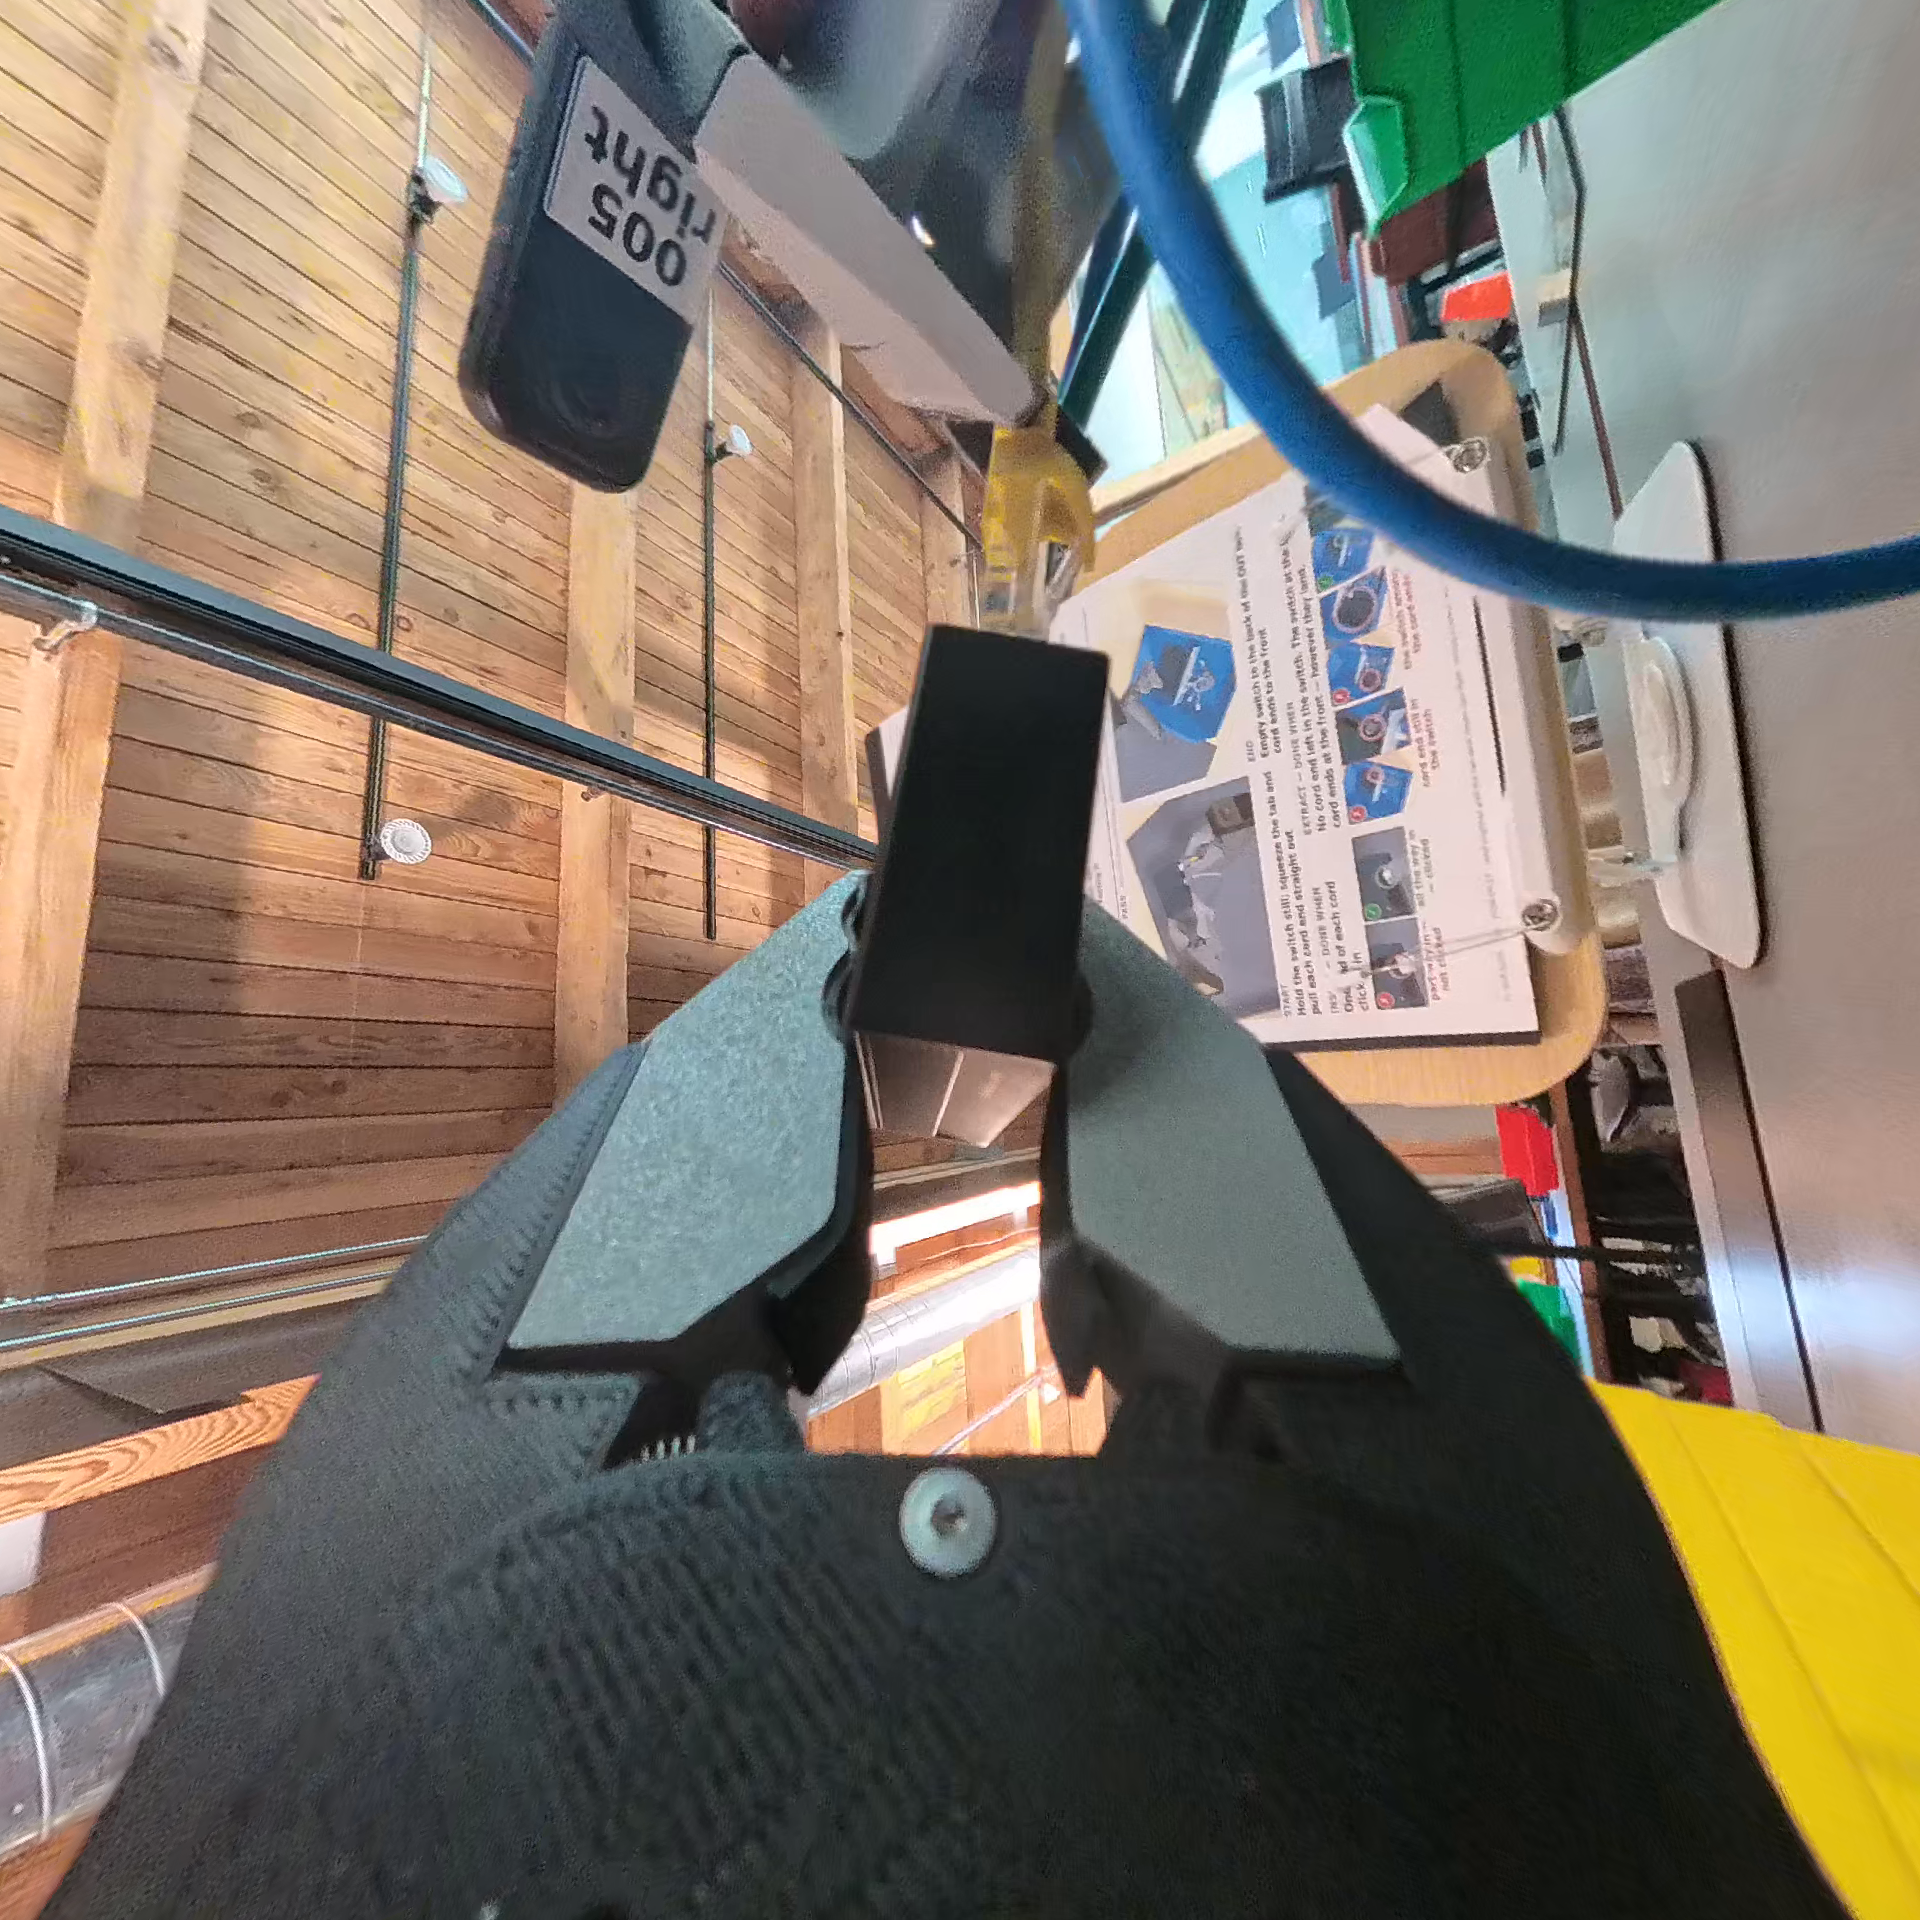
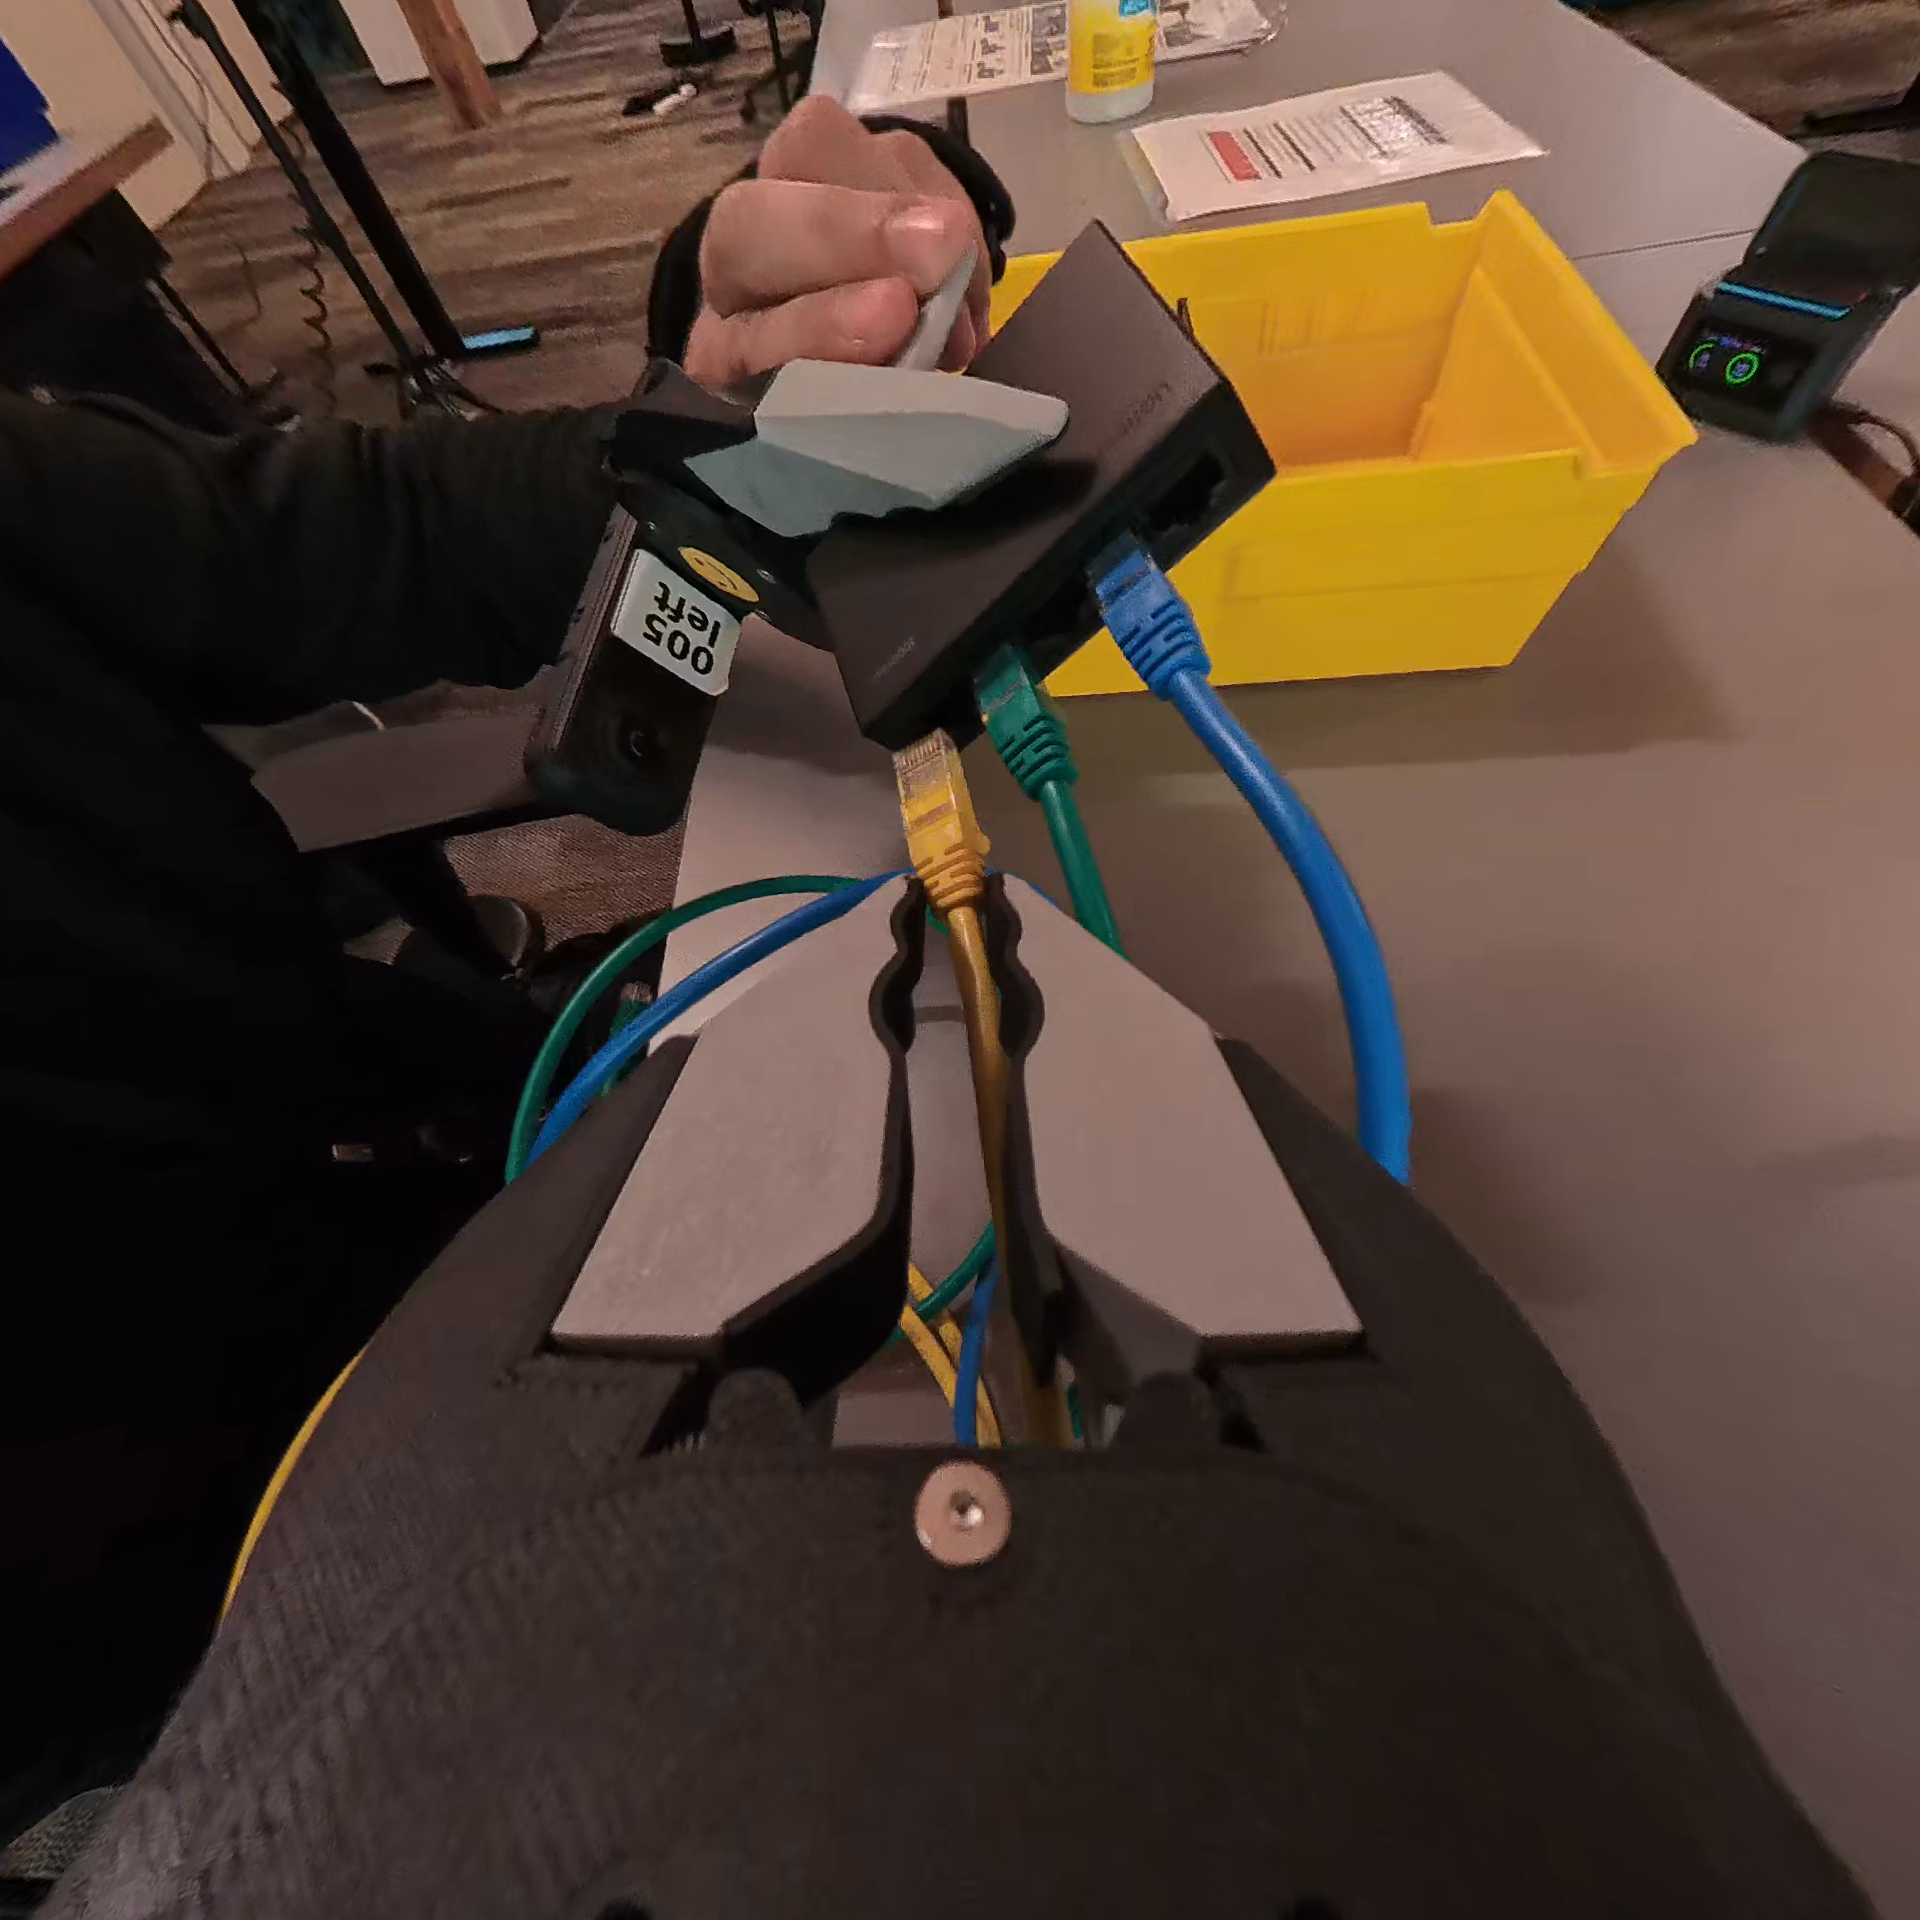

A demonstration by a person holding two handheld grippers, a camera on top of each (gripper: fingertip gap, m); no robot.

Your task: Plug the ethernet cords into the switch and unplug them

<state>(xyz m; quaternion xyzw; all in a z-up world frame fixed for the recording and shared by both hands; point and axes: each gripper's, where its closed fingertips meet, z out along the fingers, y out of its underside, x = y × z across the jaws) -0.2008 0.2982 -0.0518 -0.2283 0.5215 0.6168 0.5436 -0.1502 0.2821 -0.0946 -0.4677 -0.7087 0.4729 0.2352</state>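
The grey table (image 2: 1558,987) fills the right wrist view, and the switch (image 2: 1039,499) is held up in the air above its near left edge. Behind the switch, resting on the table, sits a yellow bin (image 2: 1434,457), and further back than the bin lie printed sheets (image 2: 1330,135) and a small bottle (image 2: 1110,52). To the right of the bin stands a small dark device with lit green rings (image 2: 1787,332).

The switch is a flat black box, tilted, with its port side facing down toward the camera. The left claw (image 2: 935,416) pinches it across its flat faces, and a bare hand (image 2: 831,260) grips that tool just above the switch. In the left wrist view the same left claw (image 1: 966,997) is pressed onto the black switch (image 1: 982,831), with a wooden ceiling beyond.

The blue cord (image 2: 1309,852) is plugged into the switch at its right port and loops down to the table. The green cord (image 2: 1039,758) is plugged in beside it, to the left. The yellow cord (image 2: 940,821) has its plug tip just below the switch's lower corner, not seated. The right claw (image 2: 951,894) is squeezed onto the yellow cord right behind its plug
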